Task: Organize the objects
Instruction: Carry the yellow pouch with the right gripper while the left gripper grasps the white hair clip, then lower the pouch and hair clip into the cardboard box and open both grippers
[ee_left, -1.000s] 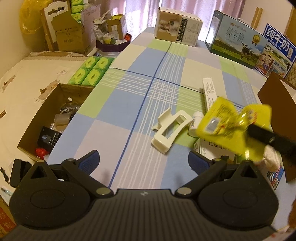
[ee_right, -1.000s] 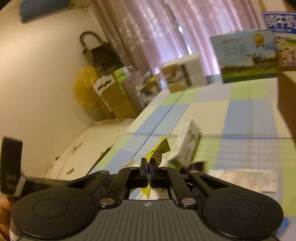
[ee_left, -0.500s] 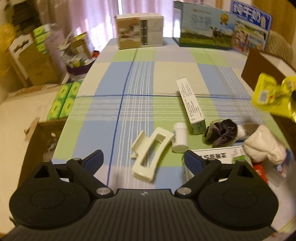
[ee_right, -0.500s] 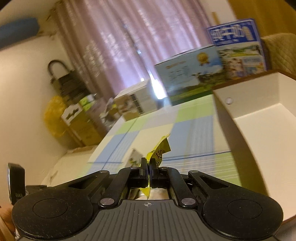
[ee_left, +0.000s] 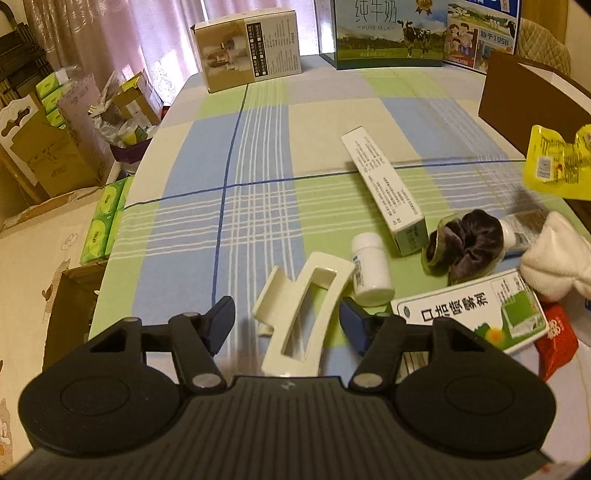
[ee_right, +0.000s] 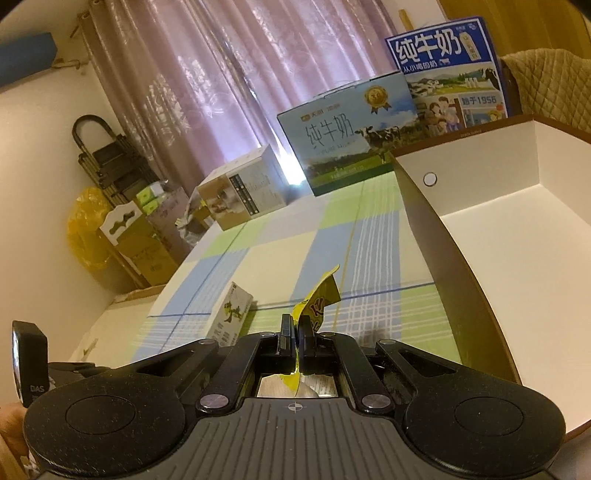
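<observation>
At the far edge of the checked tablecloth [ee_left: 258, 155] stand a beige product carton [ee_left: 249, 48] and, to its right, two milk cartons [ee_left: 388, 33] printed with cows and pasture. Pink patterned curtains [ee_right: 221, 92] hang behind them. Left of the table, cardboard boxes [ee_left: 48, 155] and green tissue packs [ee_left: 105, 221] crowd the floor.

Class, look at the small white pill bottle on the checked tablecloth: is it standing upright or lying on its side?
Lying on its side. The white pill bottle rests lengthwise on the tablecloth, cap pointing away from the camera, beside the cream hair claw.
</observation>
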